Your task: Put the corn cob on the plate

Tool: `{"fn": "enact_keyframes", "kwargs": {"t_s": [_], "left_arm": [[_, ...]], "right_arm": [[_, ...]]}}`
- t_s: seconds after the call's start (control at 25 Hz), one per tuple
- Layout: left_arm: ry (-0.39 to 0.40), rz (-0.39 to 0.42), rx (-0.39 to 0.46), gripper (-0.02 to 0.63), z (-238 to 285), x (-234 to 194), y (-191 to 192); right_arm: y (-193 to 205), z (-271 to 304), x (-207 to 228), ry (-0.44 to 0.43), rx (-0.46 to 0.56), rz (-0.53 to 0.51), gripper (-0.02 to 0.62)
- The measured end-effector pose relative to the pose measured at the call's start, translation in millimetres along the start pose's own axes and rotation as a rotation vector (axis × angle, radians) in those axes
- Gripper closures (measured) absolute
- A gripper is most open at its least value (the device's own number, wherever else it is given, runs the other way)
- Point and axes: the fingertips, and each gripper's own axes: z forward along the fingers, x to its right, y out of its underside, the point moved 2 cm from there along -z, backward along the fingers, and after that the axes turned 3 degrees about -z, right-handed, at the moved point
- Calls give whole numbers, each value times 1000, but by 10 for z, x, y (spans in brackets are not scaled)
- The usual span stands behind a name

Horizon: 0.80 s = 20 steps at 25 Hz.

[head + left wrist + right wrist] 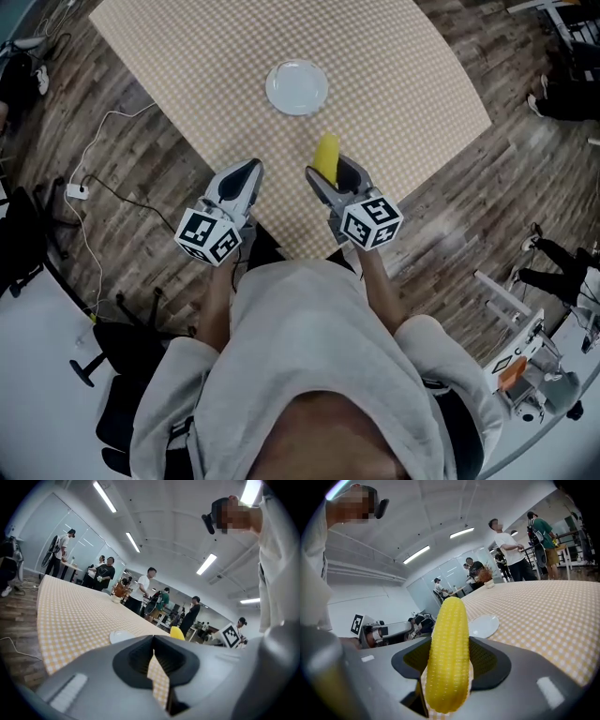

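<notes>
The left hand-held gripper (246,172) is held over the near edge of the desk (187,75). Its jaws are closed together, with only a thin slit left between them, and nothing is gripped in them. It is probably kept to the side because it is not needed for this job.

A little to the right and farther away, a white plate (296,87) is set flat on the checked cloth in the middle of the desk. Nothing is seen on it, so the job is judged as not yet done.

To the right of that, and nearer, the yellow corn cob (326,157) is found. It is gripped by the right hand-held gripper (330,180), whose jaws are closed on the cob's lower half. In the right gripper view the corn cob (447,653) is seen standing up between the jaws, with its round tip pointed away toward the plate (483,626).

The cob is likely gripped low so that most of it sticks out in front and can be laid down first. The cob is well apart from the plate, so it must be carried farther and a bit to the left before it is let go.
</notes>
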Motion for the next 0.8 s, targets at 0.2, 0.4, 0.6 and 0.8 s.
{"fn": "enact_keyframes", "kwargs": {"t_s": [0.2,0.4,0.6,0.8], "left_arm": [[3,-25,-31,598,118,-101,197],[2,-49,-49,598,136,-120,346],[0,-67,-61,598,158,-189,424],[-3,-81,-56,598,147,-207,417]], "right_arm": [[278,46,73,4,-46,42,344],[471,31,91,11,-75,68,345],[539,105,137,15,-89,75,344],[476,283,235,5,-91,55,344]]}}
